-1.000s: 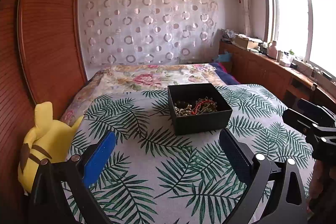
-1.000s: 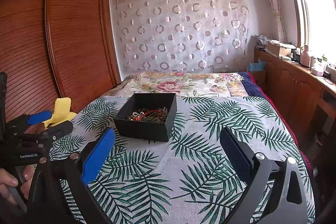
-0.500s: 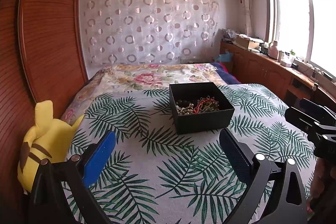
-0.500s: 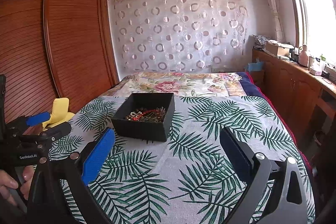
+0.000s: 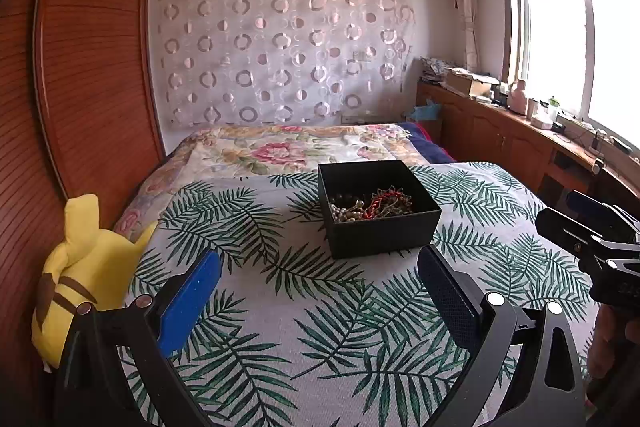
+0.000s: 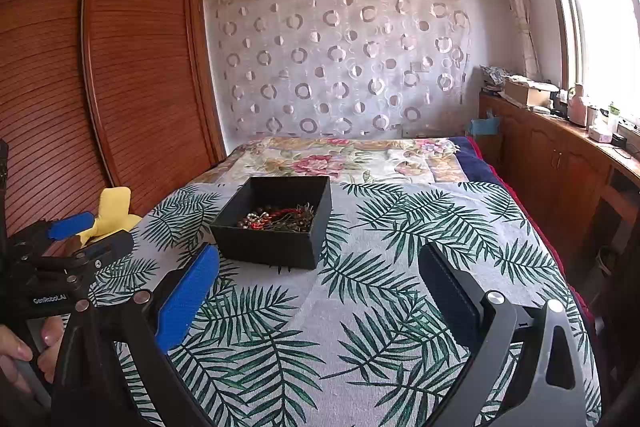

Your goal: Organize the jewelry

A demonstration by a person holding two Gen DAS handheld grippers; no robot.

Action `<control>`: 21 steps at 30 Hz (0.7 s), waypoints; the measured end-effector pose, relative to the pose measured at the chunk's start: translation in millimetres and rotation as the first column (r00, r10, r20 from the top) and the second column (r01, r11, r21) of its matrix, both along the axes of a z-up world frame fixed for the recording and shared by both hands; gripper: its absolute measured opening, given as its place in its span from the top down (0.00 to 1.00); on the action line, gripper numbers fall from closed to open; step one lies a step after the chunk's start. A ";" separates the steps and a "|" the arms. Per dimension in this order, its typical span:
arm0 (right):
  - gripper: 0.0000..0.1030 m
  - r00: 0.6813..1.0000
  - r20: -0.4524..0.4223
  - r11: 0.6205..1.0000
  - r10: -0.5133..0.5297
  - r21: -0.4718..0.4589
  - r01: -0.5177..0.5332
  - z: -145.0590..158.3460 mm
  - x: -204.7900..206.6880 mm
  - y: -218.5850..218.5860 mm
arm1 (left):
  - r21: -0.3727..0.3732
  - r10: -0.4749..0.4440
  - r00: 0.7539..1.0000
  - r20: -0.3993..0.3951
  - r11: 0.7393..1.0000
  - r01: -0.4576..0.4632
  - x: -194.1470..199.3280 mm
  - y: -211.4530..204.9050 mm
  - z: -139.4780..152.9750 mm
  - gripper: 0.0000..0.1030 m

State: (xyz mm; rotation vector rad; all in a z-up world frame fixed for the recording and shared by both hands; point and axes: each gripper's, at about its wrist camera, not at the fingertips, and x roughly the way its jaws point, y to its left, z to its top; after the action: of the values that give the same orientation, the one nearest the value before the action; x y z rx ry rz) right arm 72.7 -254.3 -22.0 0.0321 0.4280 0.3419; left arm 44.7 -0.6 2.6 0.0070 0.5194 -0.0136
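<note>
Slightly nearer than a second ago, the open black square box [image 5: 380, 211] of tangled beaded jewelry [image 5: 370, 205] sits centre frame on the palm-leaf printed bedspread [image 5: 320, 307]. Nothing lies between it and either gripper. Only the left view shows the yellow plush toy [image 5: 84, 275] whole, lower left. Left gripper [image 5: 320, 291] and right gripper [image 6: 320, 287] both gape wide, empty, touching nothing.
</note>
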 end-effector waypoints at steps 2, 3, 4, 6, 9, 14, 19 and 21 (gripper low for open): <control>0.02 1.000 0.000 1.000 -0.001 0.000 0.001 -0.4 0.4 -1.2 | -0.004 0.001 1.000 -0.001 1.000 -0.001 -0.2 0.3 -0.4 0.07; 0.02 1.000 0.000 1.000 -0.001 0.000 0.001 -0.3 0.0 -0.4 | -0.006 0.001 1.000 0.000 1.000 -0.001 -0.2 0.2 -0.6 0.07; 0.02 1.000 0.000 1.000 -0.001 0.001 0.001 -0.3 0.2 -1.0 | -0.005 0.001 1.000 -0.001 1.000 -0.001 0.2 -0.2 -0.7 0.07; 0.02 1.000 0.000 1.000 0.000 0.000 0.000 -0.3 0.2 -0.7 | 0.003 0.001 1.000 0.000 1.000 -0.001 -0.3 -0.8 -0.8 0.07; 0.02 1.000 -0.001 1.000 -0.001 0.000 0.001 -0.5 0.4 -0.9 | -0.003 -0.001 1.000 0.000 1.000 0.001 -0.1 0.4 -0.5 0.07; 0.02 1.000 0.000 1.000 -0.003 0.001 0.003 -1.4 0.2 -1.7 | -0.002 -0.002 1.000 -0.001 1.000 0.002 0.5 -0.4 -0.2 0.07; 0.02 1.000 -0.002 1.000 -0.010 0.000 0.010 -3.9 0.7 -5.9 | -0.005 -0.004 1.000 -0.001 1.000 0.004 0.7 -1.0 -0.3 0.07; 0.02 1.000 0.001 1.000 -0.012 -0.002 0.012 -3.9 0.5 -6.7 | -0.003 -0.004 1.000 0.001 1.000 0.004 0.6 -1.3 -0.1 0.07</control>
State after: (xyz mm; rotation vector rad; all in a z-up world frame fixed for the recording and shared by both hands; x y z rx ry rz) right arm 73.2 -261.0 -25.8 0.0325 0.4271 0.3293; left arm 45.3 -1.9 2.4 0.0053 0.5183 -0.0178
